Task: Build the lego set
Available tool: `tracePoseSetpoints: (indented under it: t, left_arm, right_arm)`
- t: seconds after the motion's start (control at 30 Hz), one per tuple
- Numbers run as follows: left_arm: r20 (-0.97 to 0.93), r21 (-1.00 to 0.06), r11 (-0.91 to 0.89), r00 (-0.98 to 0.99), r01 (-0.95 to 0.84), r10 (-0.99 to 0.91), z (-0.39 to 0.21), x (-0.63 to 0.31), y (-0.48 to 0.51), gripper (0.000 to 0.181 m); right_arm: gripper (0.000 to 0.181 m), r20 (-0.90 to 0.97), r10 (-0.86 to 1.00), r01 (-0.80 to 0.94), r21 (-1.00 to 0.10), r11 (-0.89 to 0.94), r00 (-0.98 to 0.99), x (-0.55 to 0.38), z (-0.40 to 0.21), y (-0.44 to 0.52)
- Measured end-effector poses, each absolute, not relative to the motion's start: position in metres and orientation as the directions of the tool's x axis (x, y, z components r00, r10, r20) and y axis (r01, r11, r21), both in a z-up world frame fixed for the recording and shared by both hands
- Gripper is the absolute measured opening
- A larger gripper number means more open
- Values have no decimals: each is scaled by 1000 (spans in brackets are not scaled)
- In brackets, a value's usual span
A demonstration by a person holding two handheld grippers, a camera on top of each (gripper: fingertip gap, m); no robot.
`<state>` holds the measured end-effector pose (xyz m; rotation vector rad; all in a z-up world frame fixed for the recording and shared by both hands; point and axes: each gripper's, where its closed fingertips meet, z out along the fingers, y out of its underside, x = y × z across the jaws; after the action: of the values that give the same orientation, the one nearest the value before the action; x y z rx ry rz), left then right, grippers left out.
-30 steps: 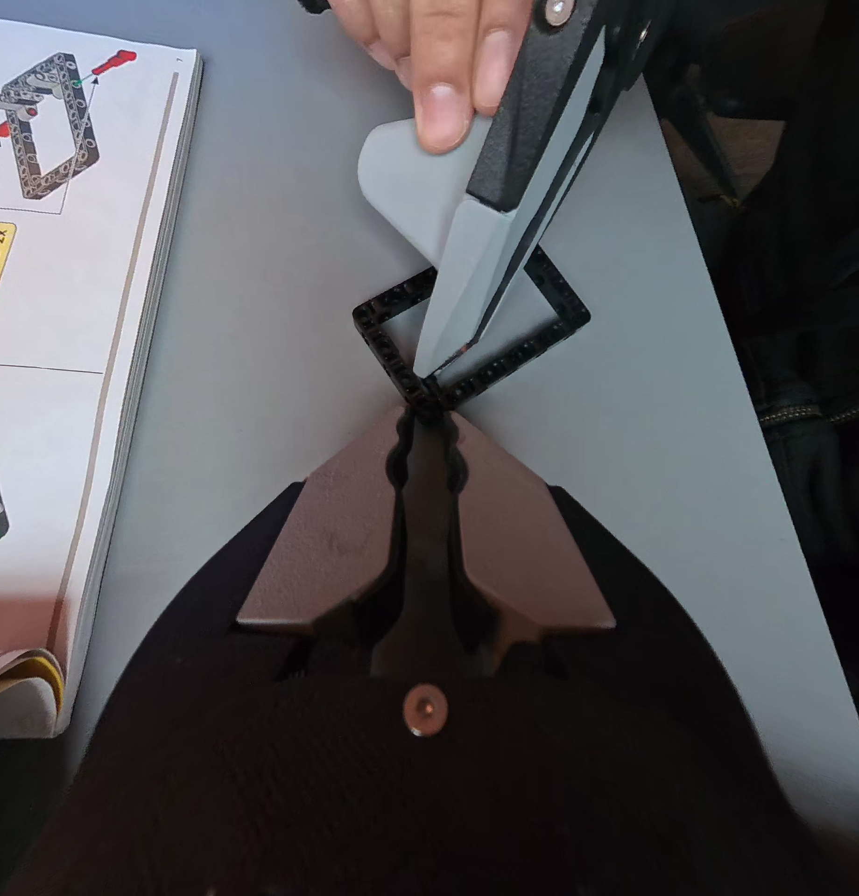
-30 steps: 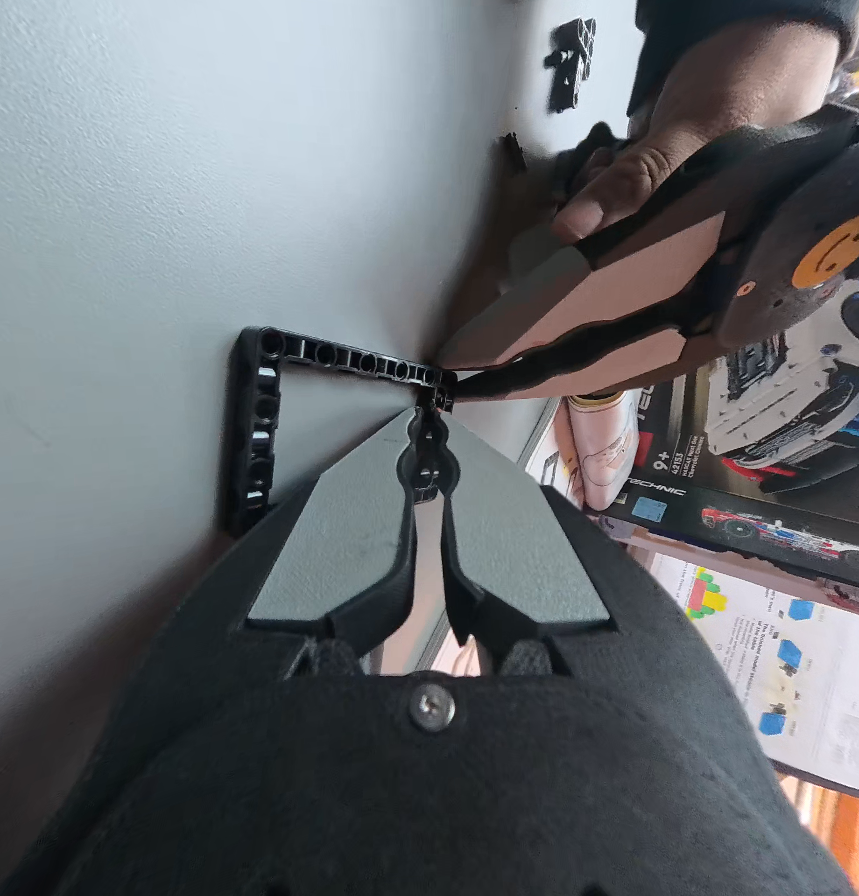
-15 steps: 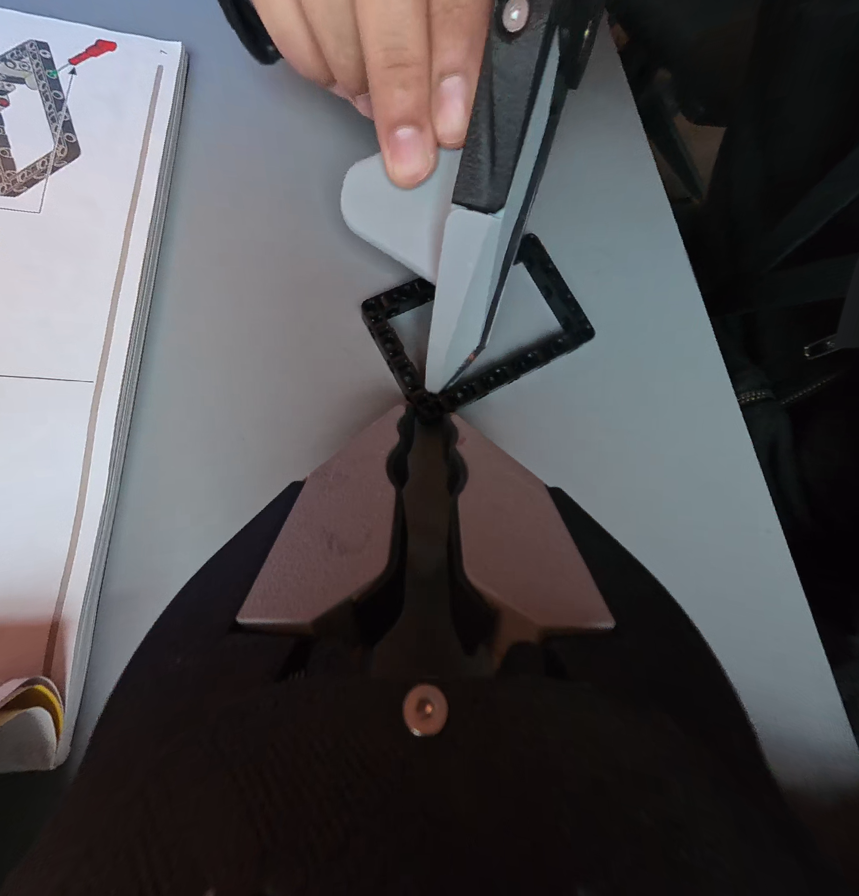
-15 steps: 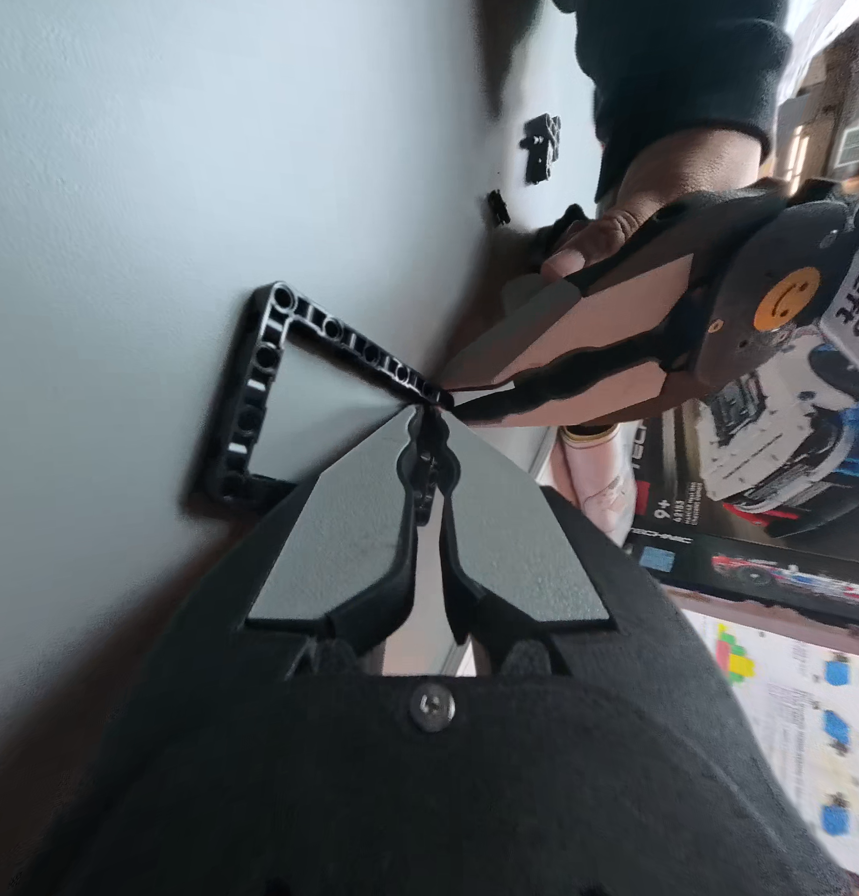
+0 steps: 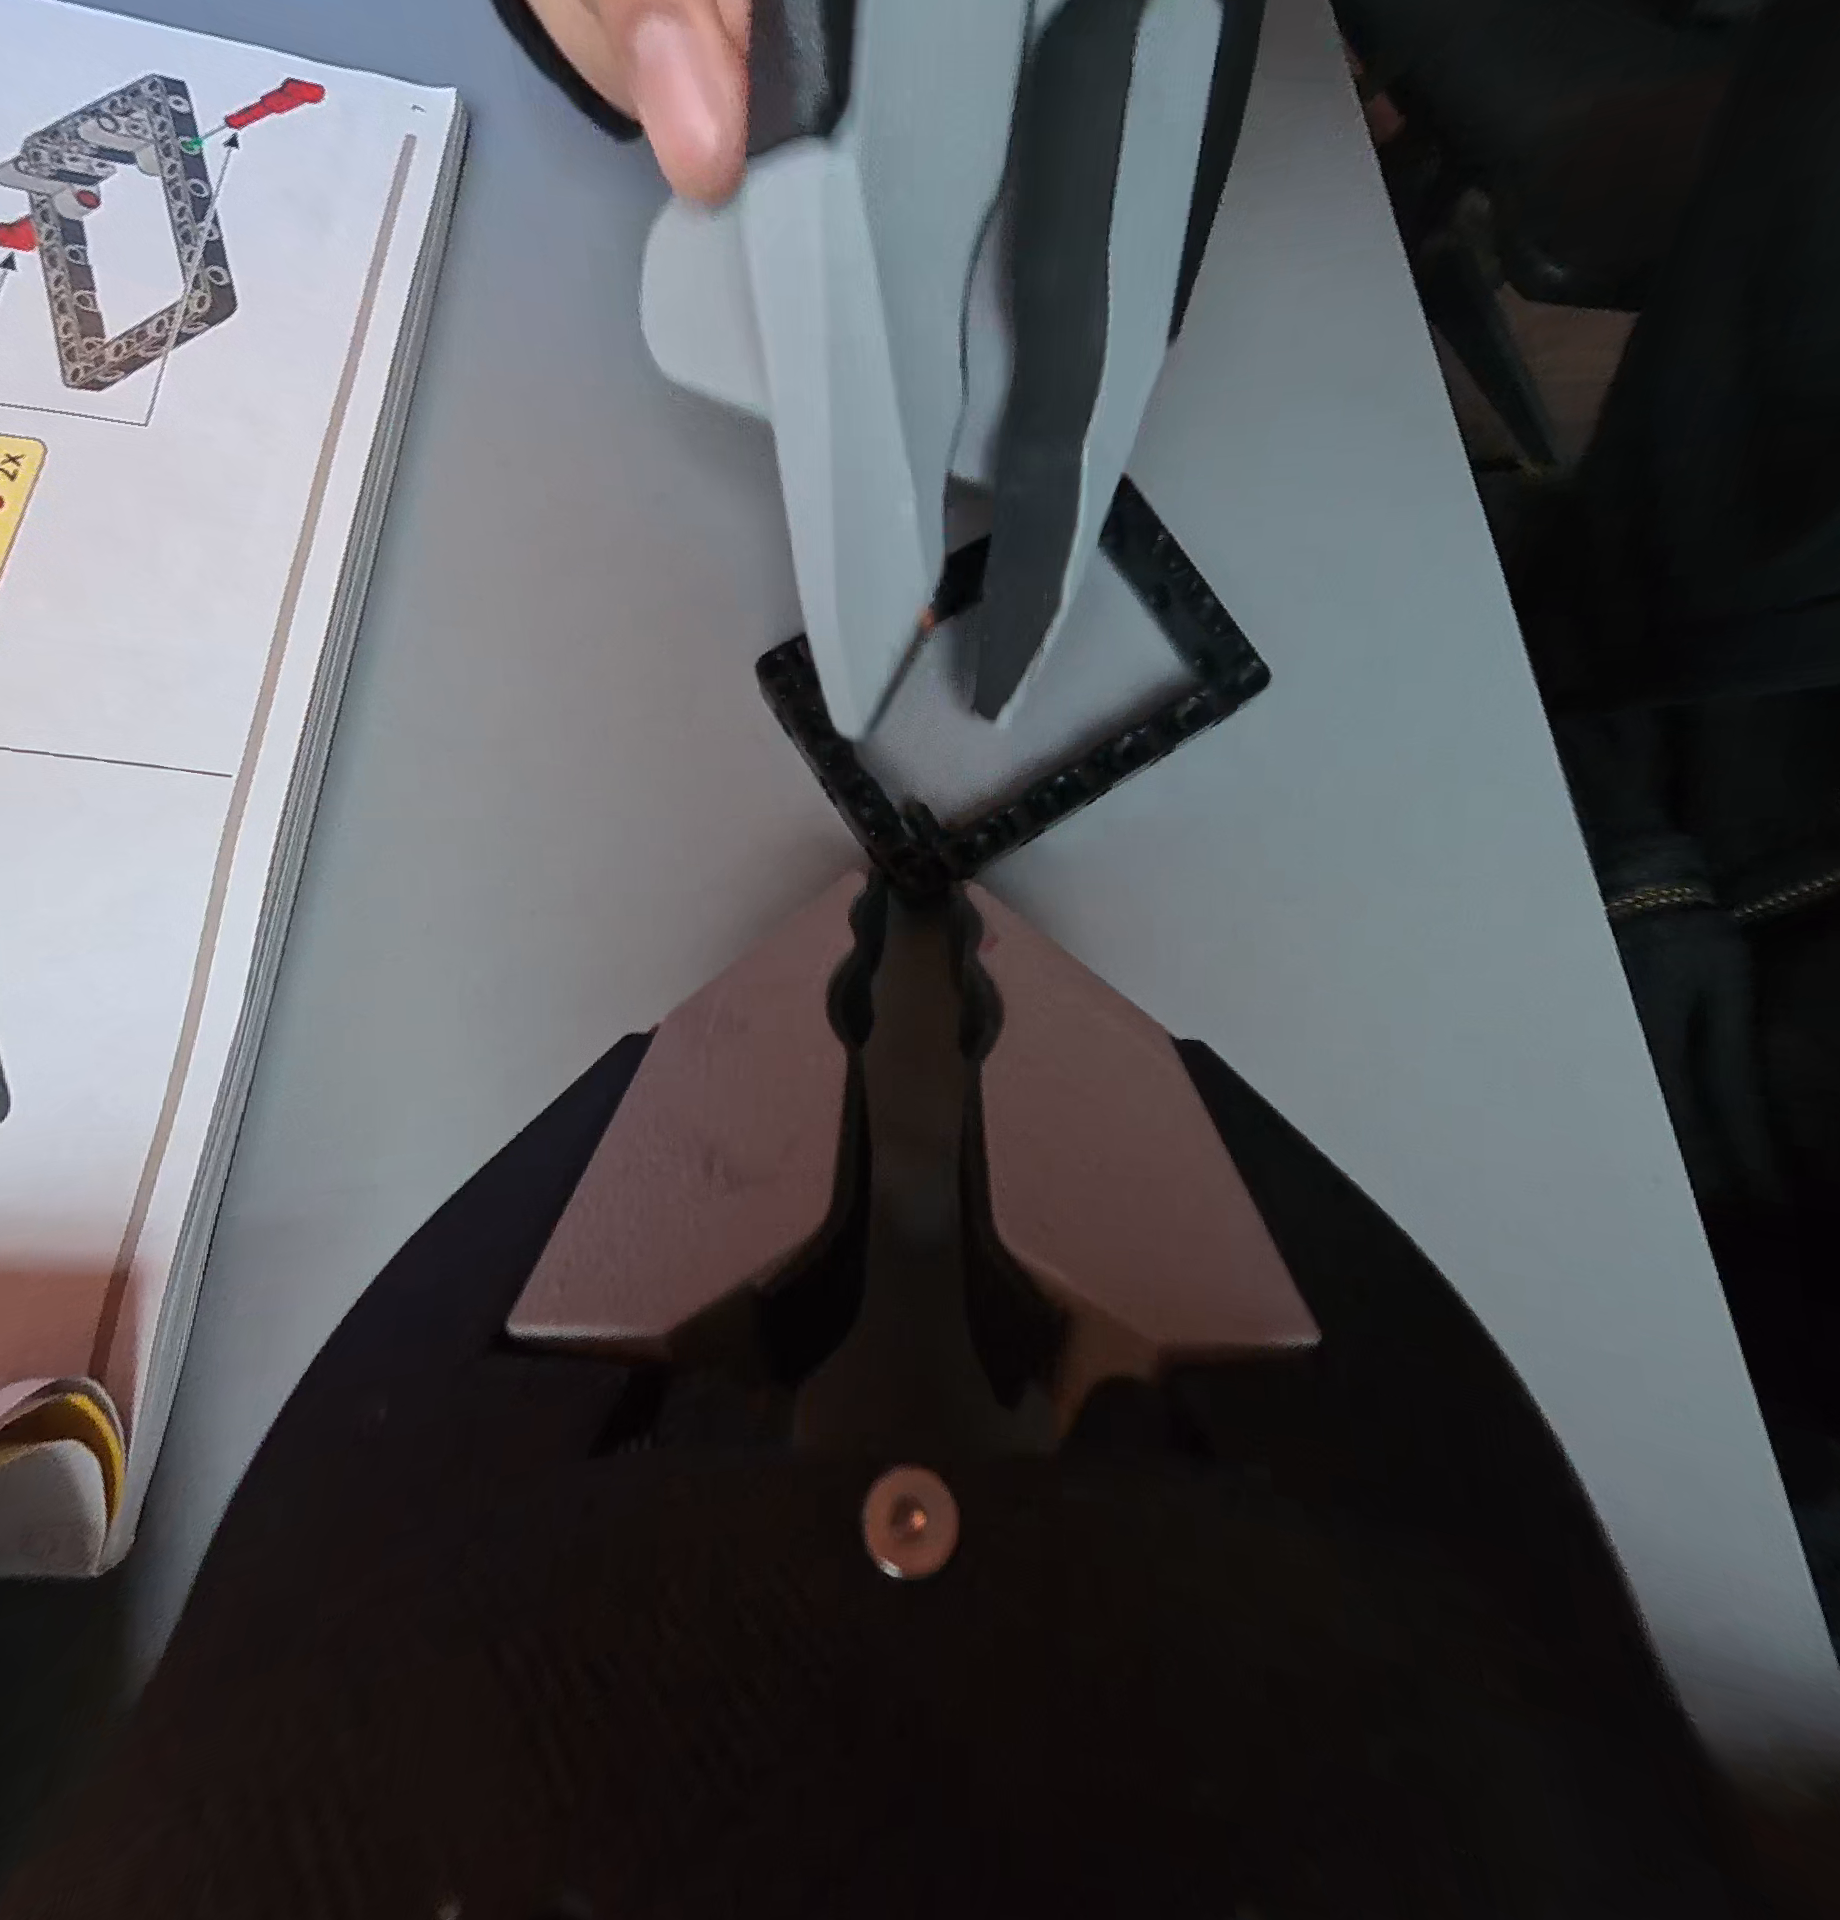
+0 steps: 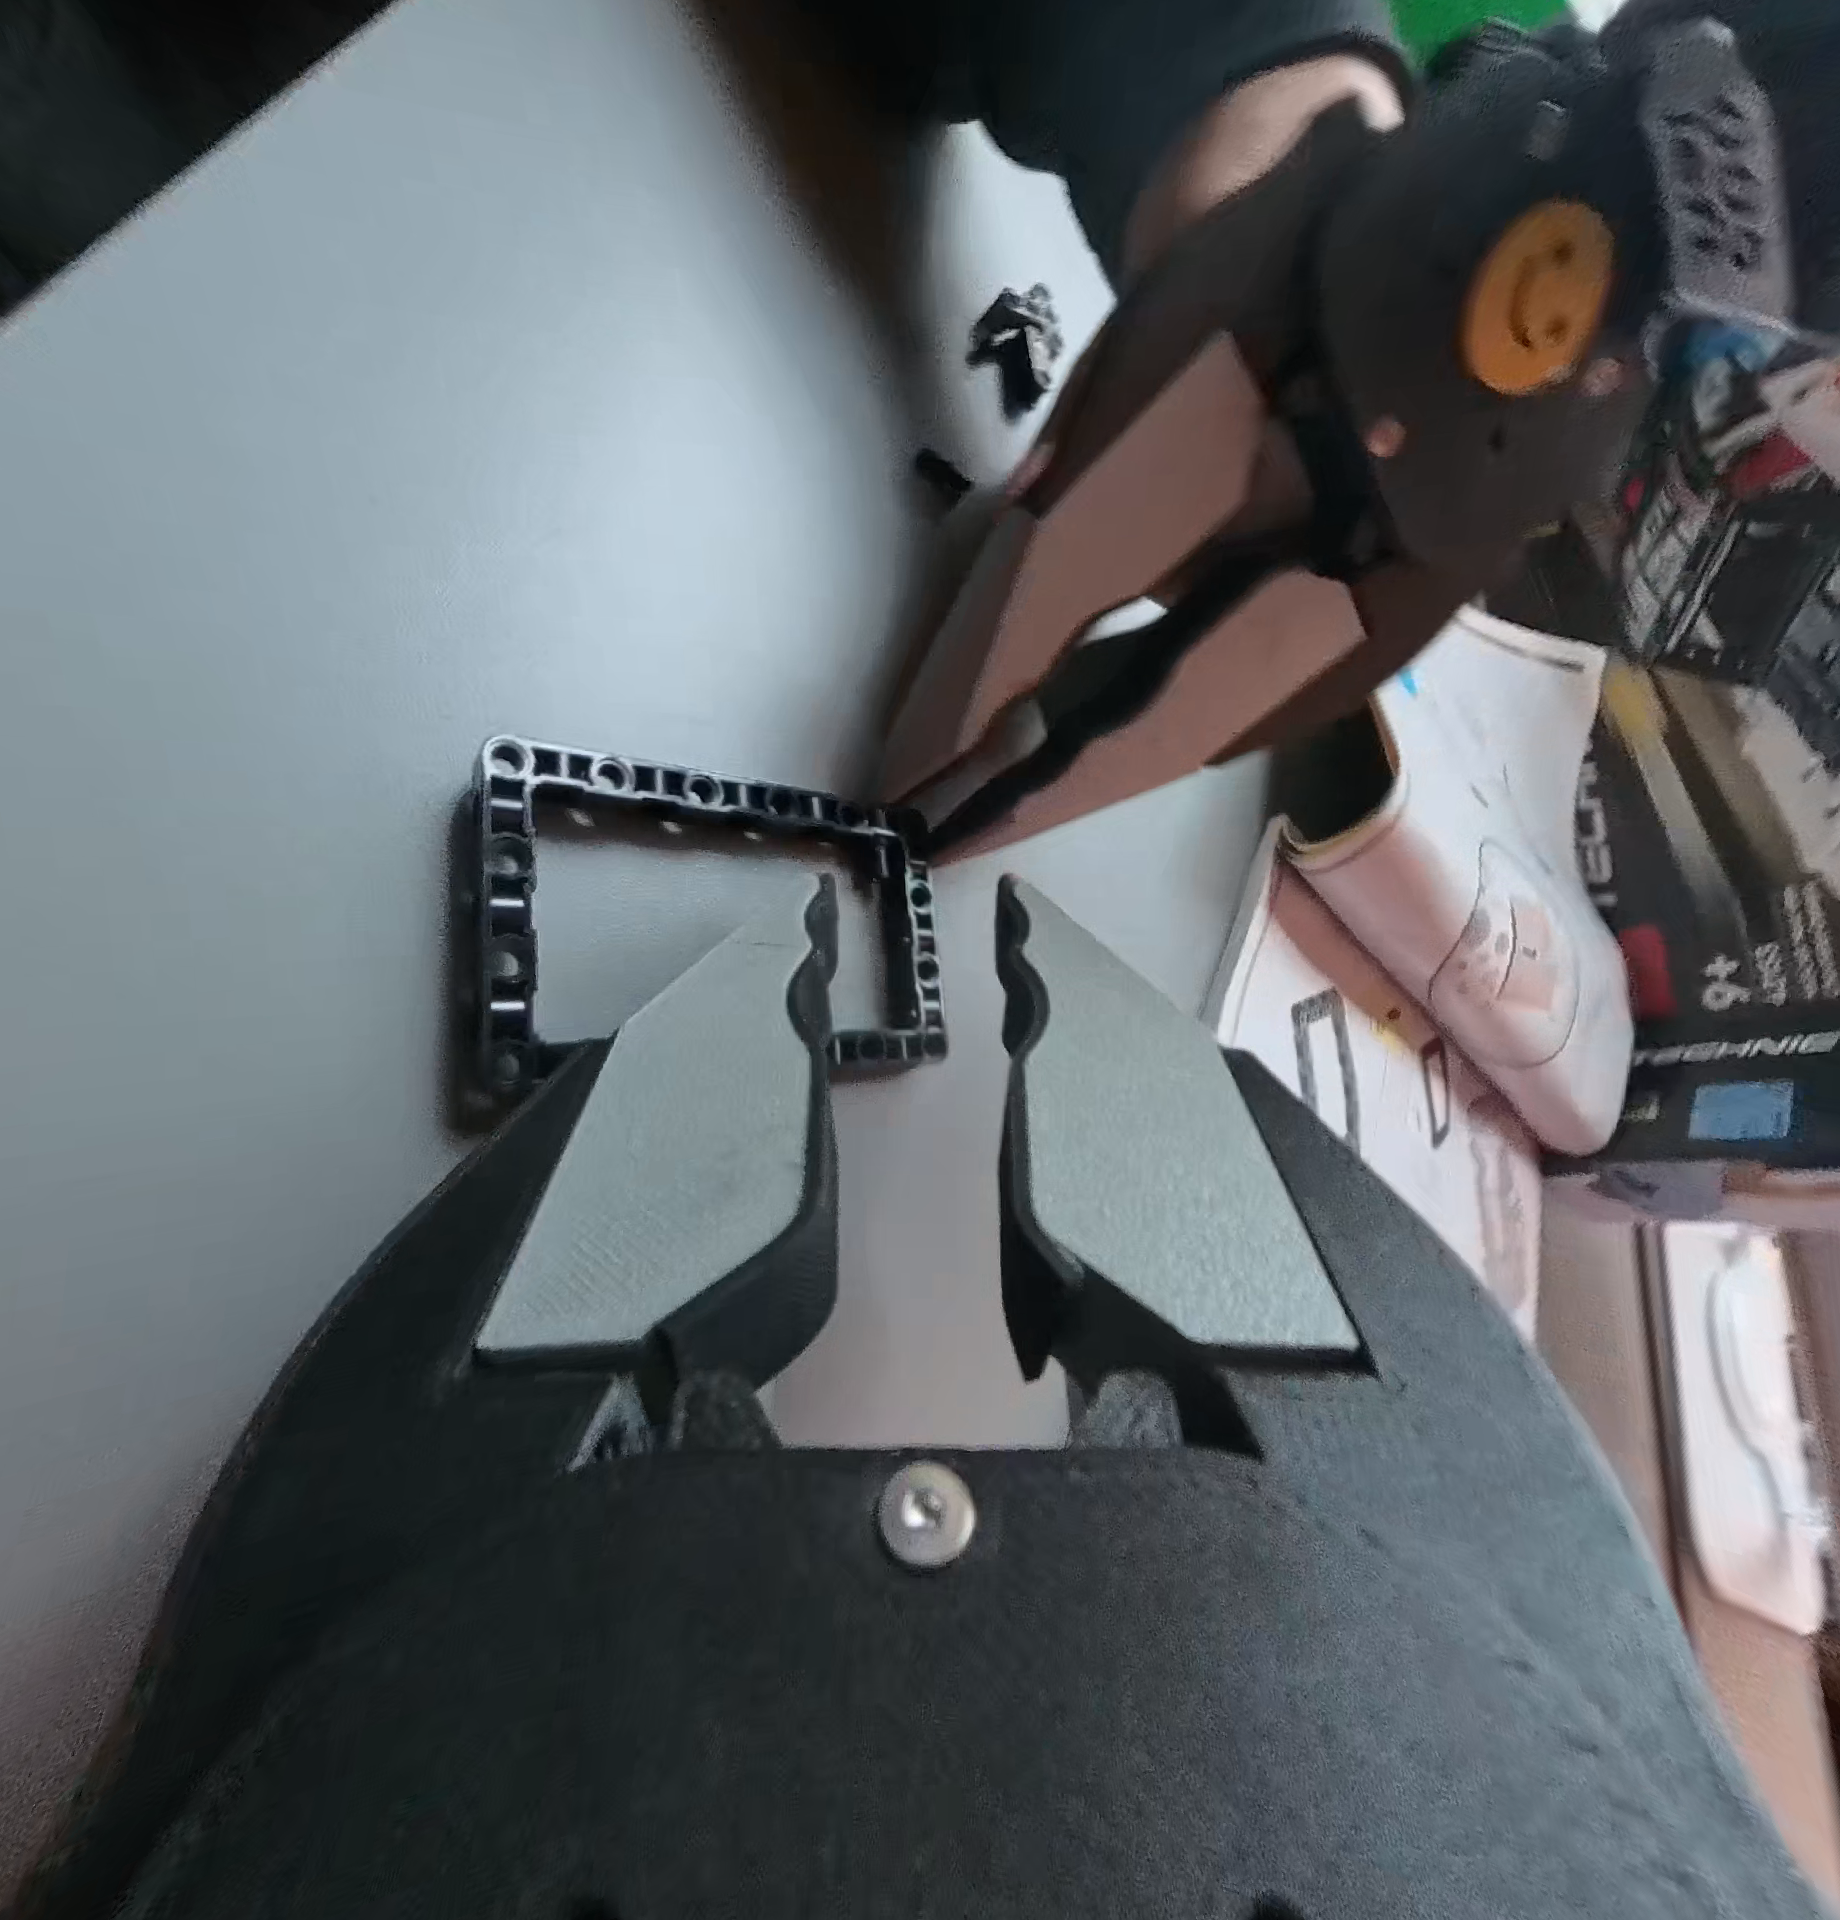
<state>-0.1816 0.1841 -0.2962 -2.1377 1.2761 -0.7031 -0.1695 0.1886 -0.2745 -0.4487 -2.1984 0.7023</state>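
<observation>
The black rectangular lego frame (image 6: 708, 914) lies flat on the grey surface (image 6: 324, 520), and everything else is best placed against it. The left gripper (image 5: 911, 873) has its fingers pressed together on the frame's near corner, pinching it, probably to pin the frame so it cannot slide or turn while a part goes in. The right gripper (image 6: 911, 925) hangs above the frame with its fingers spread apart and nothing visibly between them; in the right wrist view one finger sits over the frame's opening and the other outside its side beam. Close to the frame's pinched corner, in the left wrist view, a small reddish speck shows near the right gripper's tips, perhaps a pin, too blurred to be sure.

To the left of the frame in that view lies the open instruction booklet (image 5: 168, 623), its drawing showing a similar frame with red pins. Beyond the frame, a few small black pieces (image 6: 1020, 343) lie loose. The set's box (image 6: 1726, 883) stands past the booklet.
</observation>
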Motion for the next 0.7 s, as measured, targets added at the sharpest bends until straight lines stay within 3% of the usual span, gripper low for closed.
tracePoseSetpoints:
  t: [0.17,0.3,0.47,0.7]
  left_arm:
    - [145,-695,-405,435,-594,-889,-291,-184,188,20]
    - [117,-719,-398,464,-570,-878,-276,-192,194,32]
    - [49,-756,-394,555,-523,-830,-238,-218,190,31]
    - [-31,-754,-451,712,-477,-701,-210,-261,125,28]
  right_arm:
    - [35,329,780,264,-811,522,-533,-167,-244,215]
    - [49,177,898,294,-904,310,-402,-163,-225,222]
    - [54,40,946,404,-898,175,-321,-143,-239,201]
    - [78,49,978,551,-820,154,-202,-129,-267,177]
